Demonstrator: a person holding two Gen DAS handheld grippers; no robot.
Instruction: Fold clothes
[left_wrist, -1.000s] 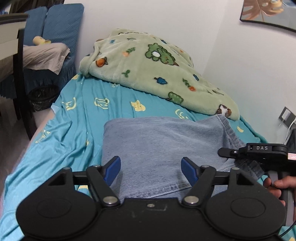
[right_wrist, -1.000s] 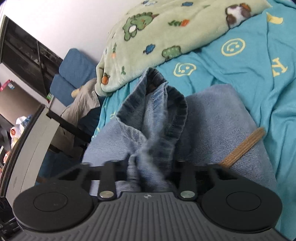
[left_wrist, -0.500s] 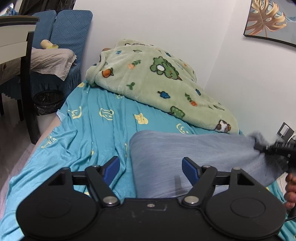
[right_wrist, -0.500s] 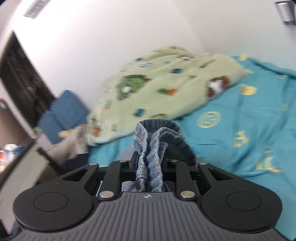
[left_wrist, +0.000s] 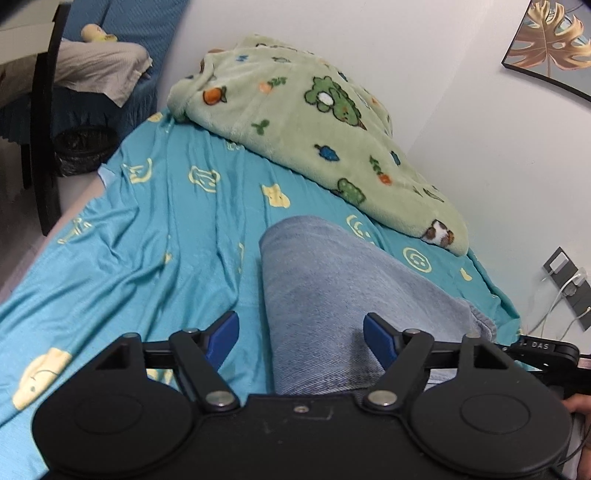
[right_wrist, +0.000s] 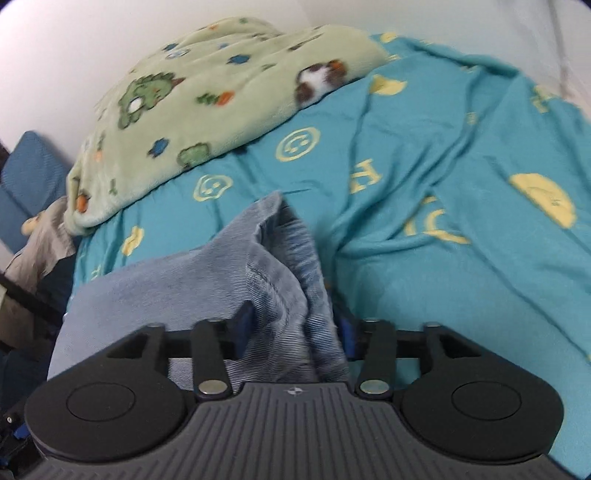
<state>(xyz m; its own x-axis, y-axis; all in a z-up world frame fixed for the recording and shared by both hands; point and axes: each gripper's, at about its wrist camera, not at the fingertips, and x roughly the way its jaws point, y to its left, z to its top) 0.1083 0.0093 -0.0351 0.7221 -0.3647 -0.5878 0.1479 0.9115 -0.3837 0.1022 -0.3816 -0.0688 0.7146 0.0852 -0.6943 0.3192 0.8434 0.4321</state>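
Across the teal bed sheet (left_wrist: 147, 258), your denim garment (left_wrist: 332, 295) now lies as a narrower strip than a second ago, when it spread broad and flat over the sheet; its near left edge has swung from about 9 o'clock to 12 o'clock of your left gripper (left_wrist: 301, 334). That change comes from your right gripper (right_wrist: 295, 328), which has lifted a bunched hem and hauled it toward the wall side, then brought it back low over the bed. I judge you are mid-fold, dragging one end over the rest, though how many layers already lie beneath I cannot tell. Your right fingers stay clamped on that bunch of denim. Your left fingers stand well apart, hovering over the cloth and holding nothing.

At 12 o'clock a green fleece blanket (left_wrist: 314, 122) with cartoon animals heaps against the white wall. At 10 o'clock sit a blue chair (left_wrist: 129, 33) draped with beige cloth and a dark bin (left_wrist: 81, 147). At 2 o'clock hangs a leaf picture (left_wrist: 550, 40); at 3 o'clock, a wall socket (left_wrist: 565, 280) with cables.
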